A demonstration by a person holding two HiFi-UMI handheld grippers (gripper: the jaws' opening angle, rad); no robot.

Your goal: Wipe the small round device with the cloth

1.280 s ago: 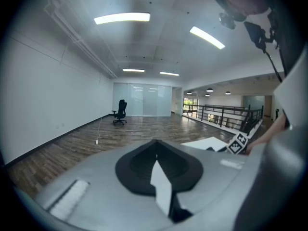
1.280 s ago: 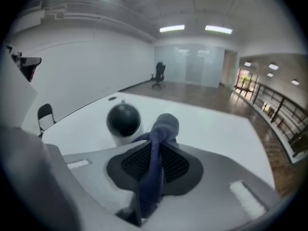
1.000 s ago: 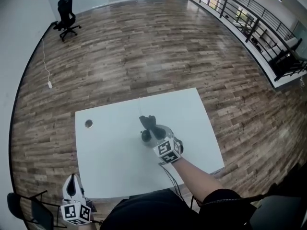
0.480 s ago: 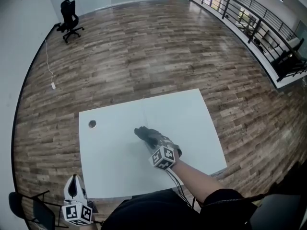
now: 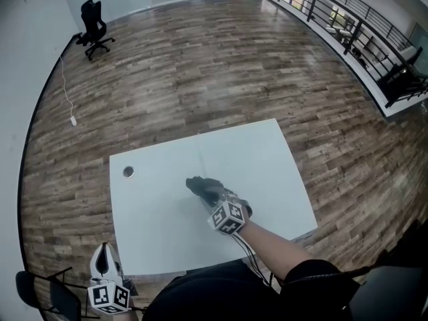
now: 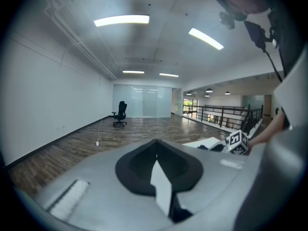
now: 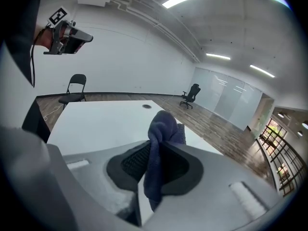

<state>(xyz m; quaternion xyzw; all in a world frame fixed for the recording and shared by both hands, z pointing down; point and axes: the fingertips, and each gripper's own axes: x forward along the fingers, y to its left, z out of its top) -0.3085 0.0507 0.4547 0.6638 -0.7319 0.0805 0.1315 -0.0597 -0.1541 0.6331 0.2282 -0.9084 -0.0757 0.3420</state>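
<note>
My right gripper (image 5: pixel 212 196) is over the middle of the white table (image 5: pixel 167 226), shut on a dark blue cloth (image 5: pixel 202 186). In the right gripper view the cloth (image 7: pixel 163 129) hangs bunched between the black pads and sticks out past the jaws. The cloth's dark mass rests on the tabletop, and I cannot make out the small round device under it. My left gripper (image 5: pixel 101 263) is off the table's near left corner, beside my body. In the left gripper view its jaws (image 6: pixel 156 150) stand shut with nothing between them.
A round cable hole (image 5: pixel 128 172) sits near the table's left edge. A folding chair (image 5: pixel 47 293) stands at the near left, close to the left gripper. An office chair (image 5: pixel 92 20) is far off on the wood floor, and a railing (image 5: pixel 348 25) runs along the right.
The right gripper has shifted a little left and lowered the cloth, which stood upright a second ago. A dark round shape seen below it then is now covered. The left gripper stayed put.
</note>
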